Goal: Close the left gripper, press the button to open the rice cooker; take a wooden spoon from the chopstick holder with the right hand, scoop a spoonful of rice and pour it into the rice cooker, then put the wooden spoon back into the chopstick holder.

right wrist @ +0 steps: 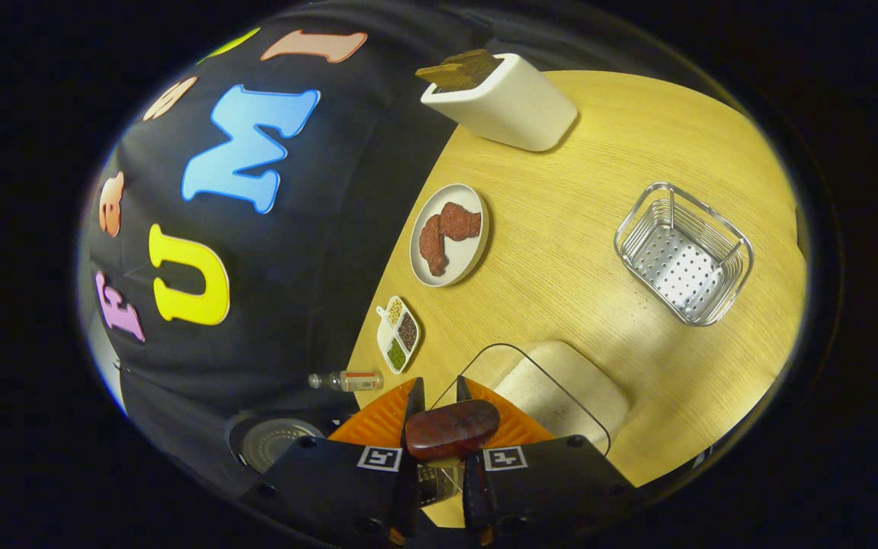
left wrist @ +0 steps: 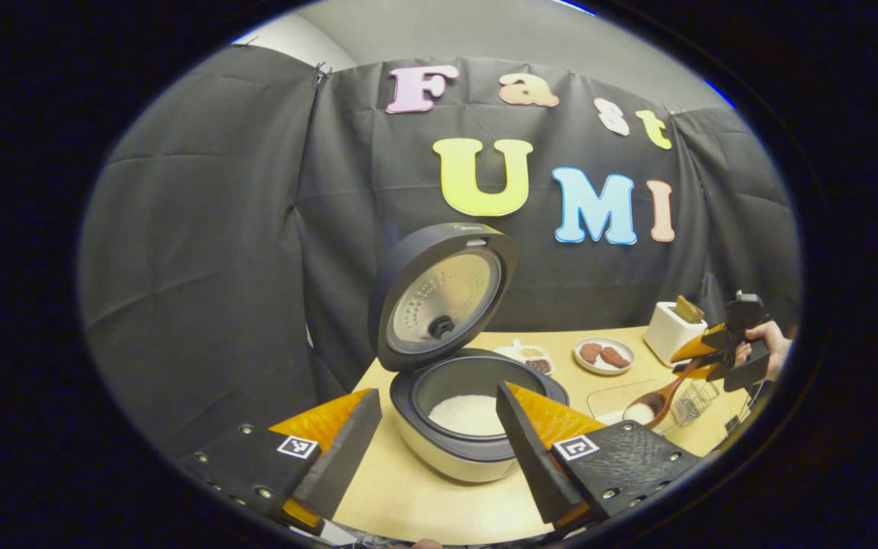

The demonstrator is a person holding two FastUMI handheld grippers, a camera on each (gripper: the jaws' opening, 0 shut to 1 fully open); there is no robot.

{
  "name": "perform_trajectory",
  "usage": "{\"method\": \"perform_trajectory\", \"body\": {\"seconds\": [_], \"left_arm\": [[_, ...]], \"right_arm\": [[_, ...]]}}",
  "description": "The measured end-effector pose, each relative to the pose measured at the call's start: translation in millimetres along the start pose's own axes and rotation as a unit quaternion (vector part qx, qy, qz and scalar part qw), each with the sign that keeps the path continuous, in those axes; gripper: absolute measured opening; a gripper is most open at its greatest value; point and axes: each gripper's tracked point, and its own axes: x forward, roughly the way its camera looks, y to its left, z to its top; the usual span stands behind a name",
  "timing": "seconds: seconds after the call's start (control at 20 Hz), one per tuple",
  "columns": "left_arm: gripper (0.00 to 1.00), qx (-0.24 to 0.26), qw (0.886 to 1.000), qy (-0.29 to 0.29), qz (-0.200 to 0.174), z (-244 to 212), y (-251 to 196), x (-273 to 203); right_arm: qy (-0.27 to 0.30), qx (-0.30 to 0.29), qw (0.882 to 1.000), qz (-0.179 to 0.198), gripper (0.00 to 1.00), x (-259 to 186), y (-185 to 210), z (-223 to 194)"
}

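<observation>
In the left gripper view the left tongs [left wrist: 439,435] stand wide open and hold nothing. Between and just beyond their fingers sits the rice cooker [left wrist: 477,412], lid [left wrist: 443,293] upright and white rice showing in the pot. Far off to the right of these tongs, the right tongs [left wrist: 702,358] grip the handle of the wooden spoon [left wrist: 656,400], whose bowl carries a heap of rice above the clear rice container [left wrist: 614,396]. The wire chopstick holder [left wrist: 694,400] stands just beside the spoon.

In the right gripper view the right tongs [right wrist: 439,412] are closed on the wooden spoon [right wrist: 450,431], handle end clamped between both fingers. Ahead of them lies the rice container [right wrist: 561,389]; farther ahead and to the right the chopstick holder [right wrist: 683,255] stands empty on the surface [right wrist: 561,229].

The step in hand seems to be carrying the loaded spoon to the cooker. It calls for a level bowl, a slow sideways travel, and tipping only once the bowl is over the pot rim.

Here the spoon's bowl is hidden beneath the tongs, so its load cannot be checked from this view. The cooker shows only as a cut-off piece at the lower left edge. The cooker's button cannot be made out in either view.
</observation>
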Motion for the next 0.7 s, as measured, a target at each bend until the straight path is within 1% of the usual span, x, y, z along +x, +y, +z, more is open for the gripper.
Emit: {"method": "perform_trajectory", "body": {"seconds": [0.15, 0.25, 0.3, 0.35, 0.4, 0.5, 0.55, 0.6, 0.65, 0.7], "left_arm": [[0.94, -0.017, 1.000, 0.003, 0.002, -2, 4, 2], [0.93, -0.028, 1.000, 0.005, 0.005, -7, 7, 3], [0.93, -0.031, 0.999, 0.006, 0.008, -10, 10, 2], [0.96, -0.032, 0.999, 0.006, 0.011, -11, 14, 0], [0.94, -0.032, 0.999, 0.006, 0.014, -13, 16, 0], [0.94, -0.035, 0.999, 0.007, 0.021, -15, 24, -1], [0.94, -0.038, 0.999, 0.007, 0.024, -16, 28, -3], [0.94, -0.042, 0.999, 0.007, 0.028, -18, 32, -5], [0.96, -0.044, 0.998, 0.007, 0.032, -19, 36, -5], [0.96, -0.046, 0.998, 0.006, 0.036, -19, 39, -6]], "right_arm": [[0.005, 0.021, 1.000, 0.019, 0.25, -6, 15, 5], [0.011, 0.017, 0.999, 0.035, 0.24, -9, 30, 6], [0.012, 0.012, 0.999, 0.045, 0.21, -11, 40, 7], [0.015, 0.008, 0.998, 0.057, 0.24, -12, 53, 6], [0.020, 0.004, 0.997, 0.069, 0.24, -13, 67, 5], [0.031, -0.001, 0.994, 0.100, 0.24, -14, 97, 0], [0.038, -0.005, 0.992, 0.117, 0.20, -10, 111, -5], [0.043, -0.005, 0.991, 0.125, 0.24, -7, 122, -9], [0.049, -0.006, 0.990, 0.131, 0.24, -2, 133, -14], [0.056, -0.009, 0.989, 0.137, 0.24, 4, 144, -20]]}}
